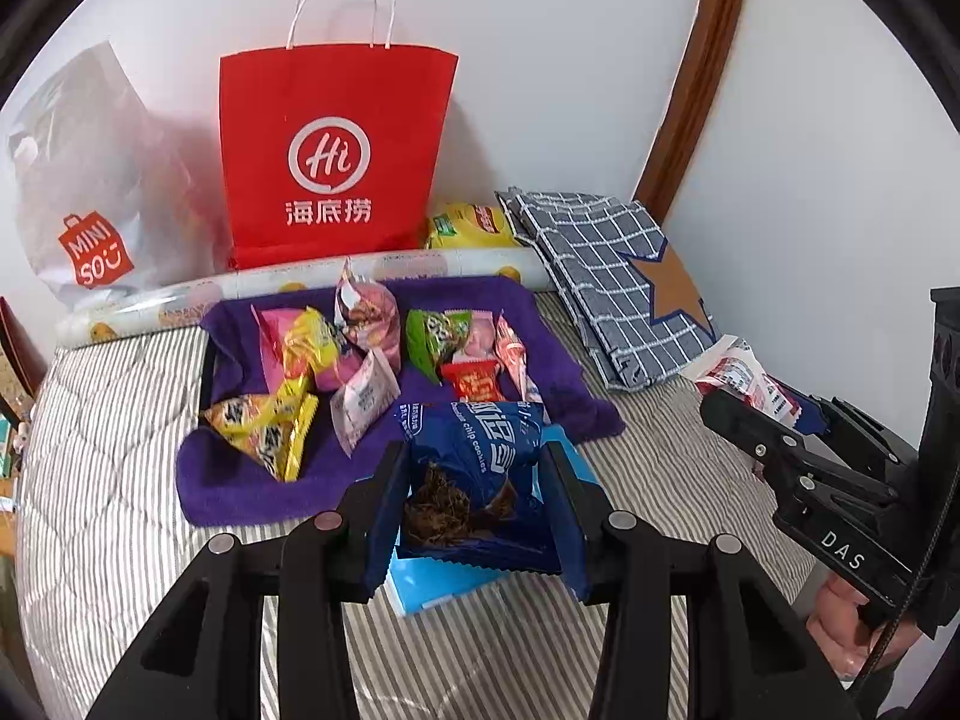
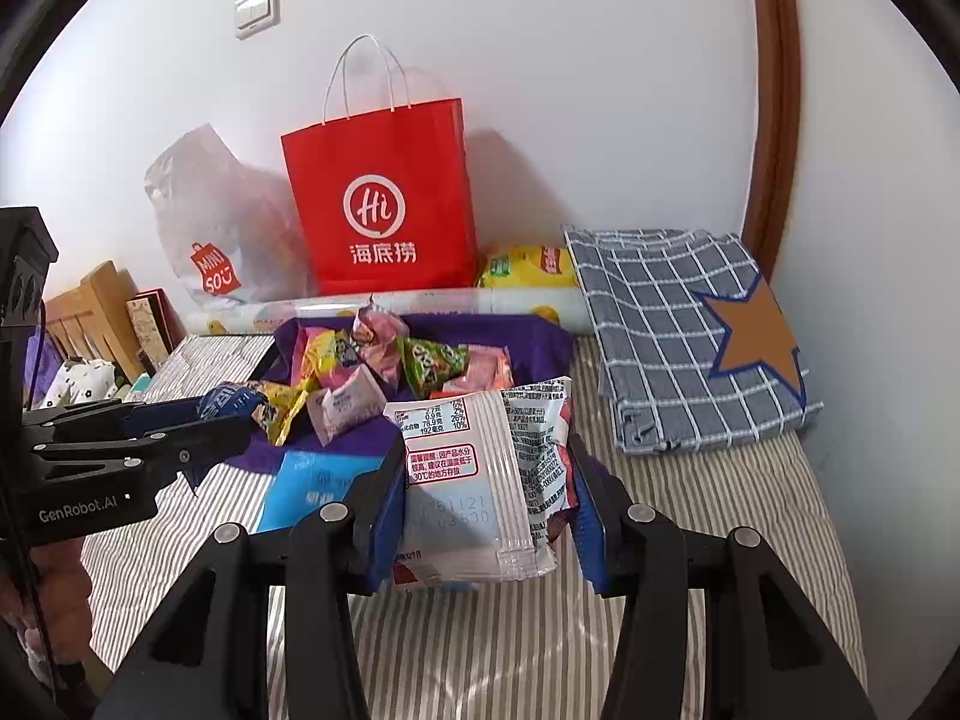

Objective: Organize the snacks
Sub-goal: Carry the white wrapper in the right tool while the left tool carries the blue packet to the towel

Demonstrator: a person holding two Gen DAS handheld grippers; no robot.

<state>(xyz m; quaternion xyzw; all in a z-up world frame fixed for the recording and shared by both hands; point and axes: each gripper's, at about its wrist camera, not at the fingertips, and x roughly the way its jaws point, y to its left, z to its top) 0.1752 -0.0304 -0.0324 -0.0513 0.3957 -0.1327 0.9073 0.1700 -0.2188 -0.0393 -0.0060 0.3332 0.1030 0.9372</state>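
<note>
My left gripper (image 1: 477, 456) is shut on a blue chocolate chip cookie packet (image 1: 474, 480), held above the bed just in front of the purple towel (image 1: 240, 480). My right gripper (image 2: 486, 450) is shut on a white and red snack packet (image 2: 480, 480), held to the right of the towel; it also shows in the left wrist view (image 1: 747, 384). Several small snack packets (image 1: 336, 372) in yellow, pink, green and red lie on the towel. The left gripper shows in the right wrist view (image 2: 234, 414) with the blue packet (image 2: 228, 399).
A red paper bag (image 1: 330, 162) and a white Miniso plastic bag (image 1: 84, 204) stand against the wall. A rolled mat (image 1: 300, 288), a yellow packet (image 1: 474, 225), a folded checked cloth (image 1: 612, 276) and a light blue flat pack (image 1: 432, 588) lie on the striped bed (image 1: 120, 480).
</note>
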